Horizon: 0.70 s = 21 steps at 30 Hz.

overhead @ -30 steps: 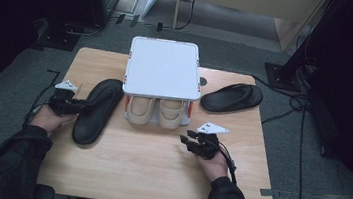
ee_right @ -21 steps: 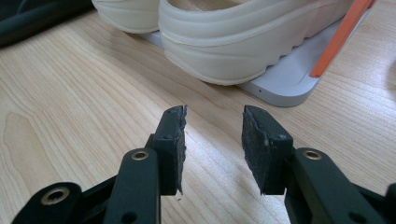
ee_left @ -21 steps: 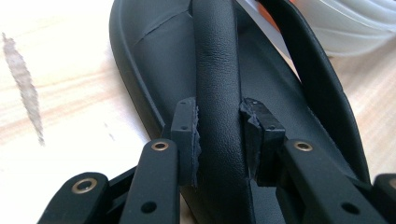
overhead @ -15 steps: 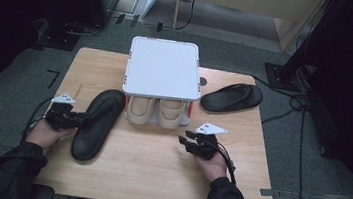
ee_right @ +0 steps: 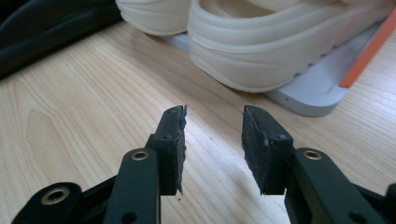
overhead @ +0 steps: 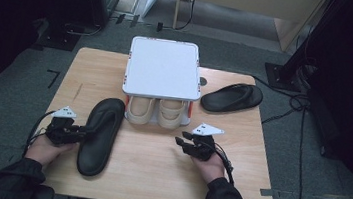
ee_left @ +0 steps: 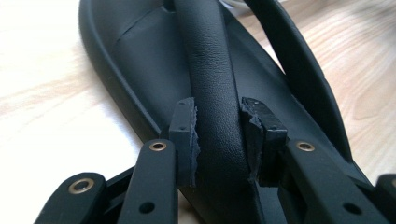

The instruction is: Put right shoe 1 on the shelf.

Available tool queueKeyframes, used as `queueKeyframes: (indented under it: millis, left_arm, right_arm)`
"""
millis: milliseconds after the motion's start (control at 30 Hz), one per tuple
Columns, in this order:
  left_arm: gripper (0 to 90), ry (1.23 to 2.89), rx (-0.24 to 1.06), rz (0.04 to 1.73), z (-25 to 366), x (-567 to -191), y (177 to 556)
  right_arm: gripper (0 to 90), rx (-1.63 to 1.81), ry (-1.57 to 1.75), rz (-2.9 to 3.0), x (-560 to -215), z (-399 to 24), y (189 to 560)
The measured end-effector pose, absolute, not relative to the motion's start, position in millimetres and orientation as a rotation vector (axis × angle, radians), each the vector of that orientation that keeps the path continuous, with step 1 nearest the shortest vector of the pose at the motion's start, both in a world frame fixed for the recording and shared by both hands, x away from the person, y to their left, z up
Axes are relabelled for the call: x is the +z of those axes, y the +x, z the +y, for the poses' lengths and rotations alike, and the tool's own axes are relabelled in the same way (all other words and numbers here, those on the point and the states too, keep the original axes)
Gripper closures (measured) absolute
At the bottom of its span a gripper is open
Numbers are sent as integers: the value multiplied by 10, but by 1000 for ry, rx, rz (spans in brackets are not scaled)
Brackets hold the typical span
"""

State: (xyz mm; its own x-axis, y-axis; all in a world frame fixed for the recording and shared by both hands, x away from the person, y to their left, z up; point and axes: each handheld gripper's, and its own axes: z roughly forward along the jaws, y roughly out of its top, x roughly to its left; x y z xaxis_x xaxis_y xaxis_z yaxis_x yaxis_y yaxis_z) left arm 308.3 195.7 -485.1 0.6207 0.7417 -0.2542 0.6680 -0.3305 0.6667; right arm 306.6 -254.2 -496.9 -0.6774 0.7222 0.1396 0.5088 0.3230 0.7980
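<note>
Black slipper (overhead: 99,135) lies flat on the wooden table (overhead: 155,177) at its left side, just beside the white shoe rack (overhead: 163,68), toe toward the rack. Its look: matte black, smooth rounded strap with a fine leather grain, raised rim round the footbed (seen close in the left gripper view). Left gripper (ee_left: 218,140) straddles that strap (ee_left: 210,70); its jaws have just been opening, pads flanking the strap. Right gripper (ee_right: 212,144) hovers with jaws apart, nothing between them, near beige shoes (ee_right: 280,51).
</note>
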Motion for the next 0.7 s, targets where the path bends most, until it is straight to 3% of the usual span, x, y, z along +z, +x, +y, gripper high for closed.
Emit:
queueKeyframes:
  millis: [500, 567, 700]
  left_arm:
    - [552, 2064, 93, 1109, 1896, -4848, 3266]
    - [553, 2057, 77, 1109, 1857, -4870, 3345]
    - [638, 2066, 77, 1107, 1791, -4881, 3331]
  right_arm:
    - [599, 1280, 1098, 2363, -4970, -2484, 3051]
    - [599, 1280, 1101, 2362, -4970, -2490, 3054]
    - [599, 1284, 1101, 2356, -4968, -2496, 3056]
